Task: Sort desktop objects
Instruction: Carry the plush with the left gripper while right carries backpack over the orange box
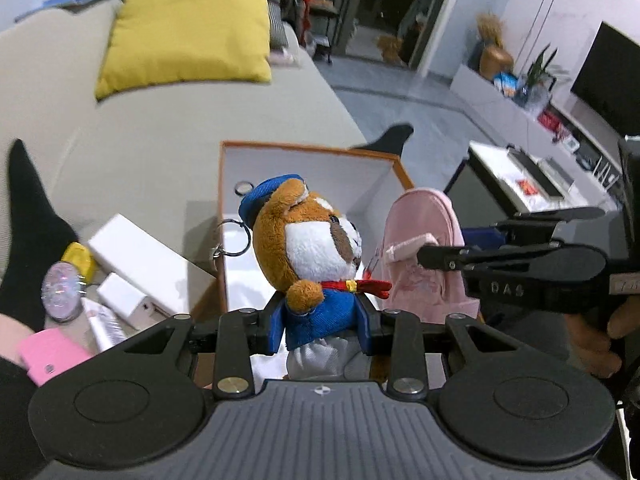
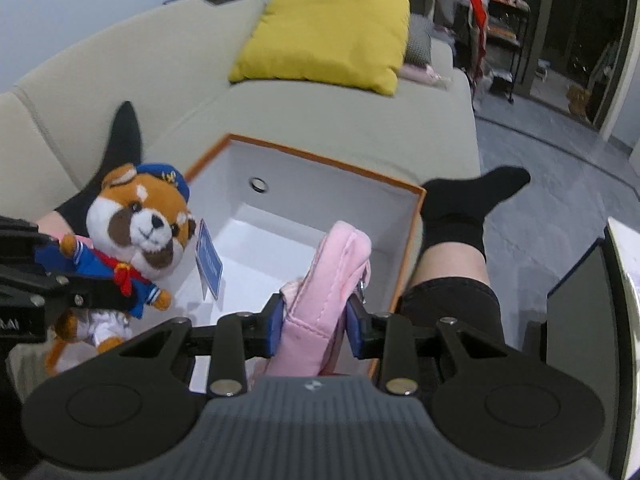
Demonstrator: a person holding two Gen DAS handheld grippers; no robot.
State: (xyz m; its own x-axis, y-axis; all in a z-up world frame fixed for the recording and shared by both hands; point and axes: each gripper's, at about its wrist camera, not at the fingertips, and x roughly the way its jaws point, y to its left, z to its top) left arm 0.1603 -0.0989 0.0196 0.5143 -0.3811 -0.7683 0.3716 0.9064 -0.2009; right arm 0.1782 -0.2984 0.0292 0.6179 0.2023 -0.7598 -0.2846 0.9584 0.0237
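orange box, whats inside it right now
The orange box shows a bare white floor and a metal-ringed hole in its far wall. The plush fox and pink pouch, each in a gripper, cover the near part of the floor.

Beige sofa [image 2: 304, 120]; yellow cushion [image 2: 332, 28]; grey floor [image 2: 560, 184]

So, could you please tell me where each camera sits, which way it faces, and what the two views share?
Left wrist: on the left hand-held gripper, looking forward and down at its plush toy above the orange box; a socked foot shows.
Right wrist: on the right hand-held gripper, facing its pink pouch over the box; a leg shows.
Shared: toy, pouch, box, yellow cushion.
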